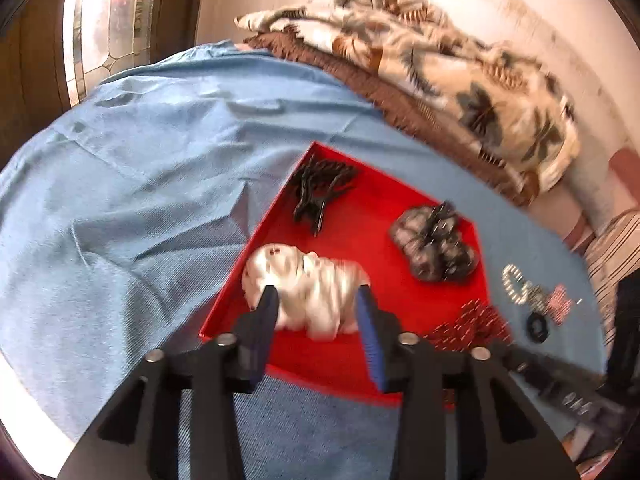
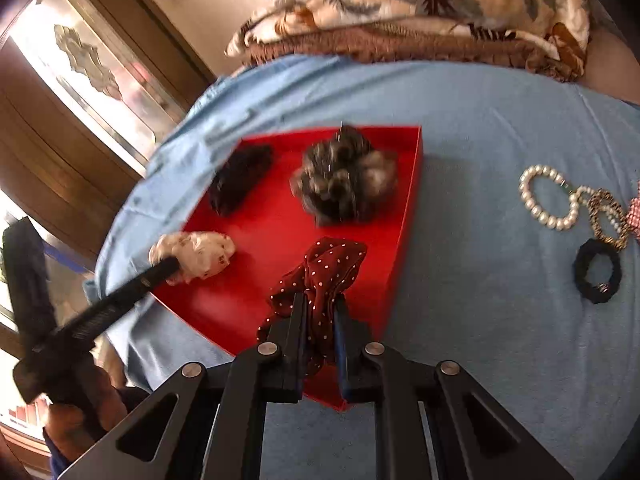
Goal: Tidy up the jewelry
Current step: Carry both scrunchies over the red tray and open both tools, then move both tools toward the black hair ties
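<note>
A red tray [image 1: 360,216] [image 2: 272,216] lies on the blue cloth. In it are a black hair claw [image 1: 320,188] [image 2: 240,182], a grey-black scrunchie [image 1: 436,244] [image 2: 344,178], a white patterned scrunchie [image 1: 308,292] [image 2: 200,256] and a dark red polka-dot scrunchie [image 2: 320,272] [image 1: 468,324]. My left gripper [image 1: 316,300] is open with its fingers on either side of the white scrunchie. My right gripper [image 2: 320,304] is shut on the polka-dot scrunchie over the tray's near corner. A pearl bracelet [image 2: 548,200] [image 1: 514,282] lies right of the tray.
Right of the tray lie a gold chain bracelet [image 2: 608,216], a black hair tie [image 2: 598,276] [image 1: 536,326] and a pink checked piece [image 2: 634,210] [image 1: 560,300]. A folded floral blanket [image 1: 440,64] [image 2: 420,4] lies at the back. A glass door [image 1: 108,28] stands at the left.
</note>
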`<state>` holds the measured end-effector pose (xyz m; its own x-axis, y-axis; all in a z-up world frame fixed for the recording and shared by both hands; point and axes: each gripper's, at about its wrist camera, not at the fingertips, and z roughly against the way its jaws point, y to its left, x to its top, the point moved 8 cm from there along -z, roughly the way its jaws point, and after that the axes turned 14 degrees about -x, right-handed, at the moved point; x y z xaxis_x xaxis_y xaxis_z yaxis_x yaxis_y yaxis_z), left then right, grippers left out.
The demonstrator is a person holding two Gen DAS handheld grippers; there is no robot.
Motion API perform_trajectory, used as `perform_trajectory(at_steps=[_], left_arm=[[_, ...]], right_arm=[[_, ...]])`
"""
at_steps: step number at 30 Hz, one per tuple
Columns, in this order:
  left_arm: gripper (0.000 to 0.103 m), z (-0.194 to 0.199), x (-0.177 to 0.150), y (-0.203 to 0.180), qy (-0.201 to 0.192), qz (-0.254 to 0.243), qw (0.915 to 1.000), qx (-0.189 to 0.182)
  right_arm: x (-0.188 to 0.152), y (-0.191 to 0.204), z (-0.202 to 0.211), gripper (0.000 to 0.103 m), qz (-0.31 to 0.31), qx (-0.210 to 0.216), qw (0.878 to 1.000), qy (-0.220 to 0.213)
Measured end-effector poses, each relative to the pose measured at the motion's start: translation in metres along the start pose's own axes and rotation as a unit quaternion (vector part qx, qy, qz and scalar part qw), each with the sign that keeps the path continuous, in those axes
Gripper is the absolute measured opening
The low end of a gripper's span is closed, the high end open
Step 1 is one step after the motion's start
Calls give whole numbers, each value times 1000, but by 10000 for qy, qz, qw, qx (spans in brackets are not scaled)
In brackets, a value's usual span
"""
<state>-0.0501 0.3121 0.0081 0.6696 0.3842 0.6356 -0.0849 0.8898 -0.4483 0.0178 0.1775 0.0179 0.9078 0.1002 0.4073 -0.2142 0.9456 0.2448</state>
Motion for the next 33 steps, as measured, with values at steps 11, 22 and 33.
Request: perform_trajectory(at_steps=[11,22,33], left_arm=[[59,18,4,1,-546,71,9984,-97],[61,10,-8,-23,-405,-635,9968,284],[61,9,-24,-150,326,-1472,9853,-802]], right_arm=[[-12,15,13,59,571,-384,9972,-277],[-54,-50,69,68,272,-785,9940,-713],[-79,-212,100,68,-1076,-1491,9804,-704]])
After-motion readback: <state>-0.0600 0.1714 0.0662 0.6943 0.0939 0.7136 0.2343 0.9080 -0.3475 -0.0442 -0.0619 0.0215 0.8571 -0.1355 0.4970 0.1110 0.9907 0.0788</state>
